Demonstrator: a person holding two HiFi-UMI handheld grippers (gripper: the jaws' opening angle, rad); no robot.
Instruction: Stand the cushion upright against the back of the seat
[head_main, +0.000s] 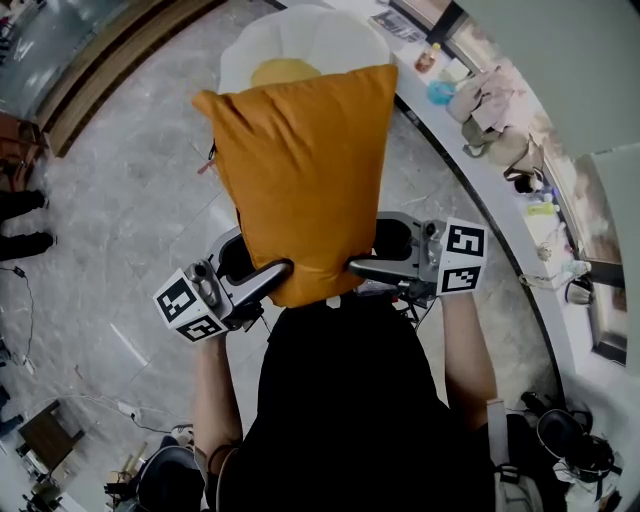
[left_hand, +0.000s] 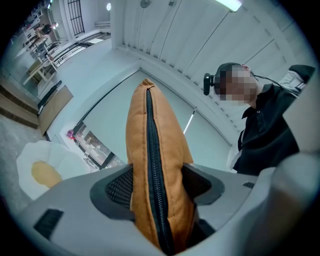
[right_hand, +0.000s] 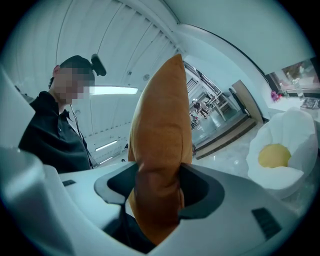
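An orange cushion (head_main: 305, 170) hangs in the air in front of me, held by its lower corners. My left gripper (head_main: 275, 272) is shut on the bottom left corner, and my right gripper (head_main: 360, 265) is shut on the bottom right one. In the left gripper view the cushion's (left_hand: 155, 150) zipper edge stands squeezed between the jaws of the left gripper (left_hand: 157, 187). The right gripper view shows the cushion's (right_hand: 162, 130) plain edge pinched in the right gripper (right_hand: 159, 190). The seat (head_main: 300, 40), white and egg-shaped with a yellow centre, stands on the floor beyond the cushion, which partly hides it.
A curved white counter (head_main: 480, 160) with bags, bottles and cups runs along the right. A wooden step (head_main: 110, 60) crosses the upper left. Someone's shoes (head_main: 20, 215) stand at the left edge. Bags (head_main: 565, 440) and cables lie on the marble floor near my feet.
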